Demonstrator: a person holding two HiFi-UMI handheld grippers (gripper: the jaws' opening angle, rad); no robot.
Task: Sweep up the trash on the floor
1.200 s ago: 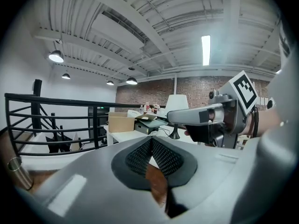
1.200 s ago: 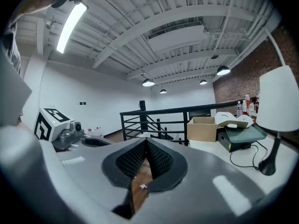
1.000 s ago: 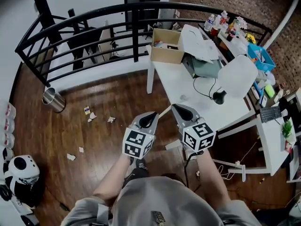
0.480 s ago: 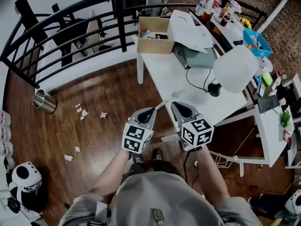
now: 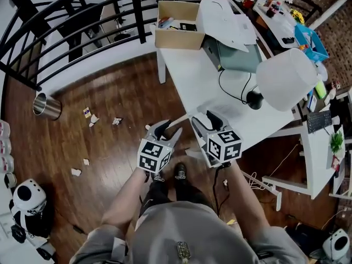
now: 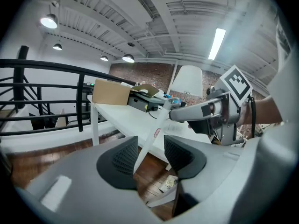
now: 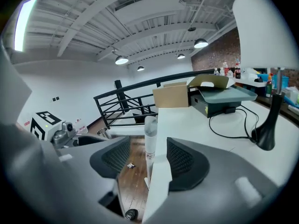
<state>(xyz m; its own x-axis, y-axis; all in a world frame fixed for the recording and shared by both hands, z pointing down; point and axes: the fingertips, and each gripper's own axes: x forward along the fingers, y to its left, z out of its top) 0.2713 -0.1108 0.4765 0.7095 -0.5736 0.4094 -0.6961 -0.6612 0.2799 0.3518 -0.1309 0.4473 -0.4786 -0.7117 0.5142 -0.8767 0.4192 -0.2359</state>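
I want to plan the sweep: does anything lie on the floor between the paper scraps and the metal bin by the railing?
Nothing visible does. Bare wooden floor runs from the paper scraps to the metal bin; the white table leg stands on the scraps' far side.

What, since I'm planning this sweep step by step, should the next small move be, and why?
Probably close both. The left tongs and right tongs, whose jaws have just been opening, straddle a white handle and a white tube without pressing them, while paper scraps lie on the floor.
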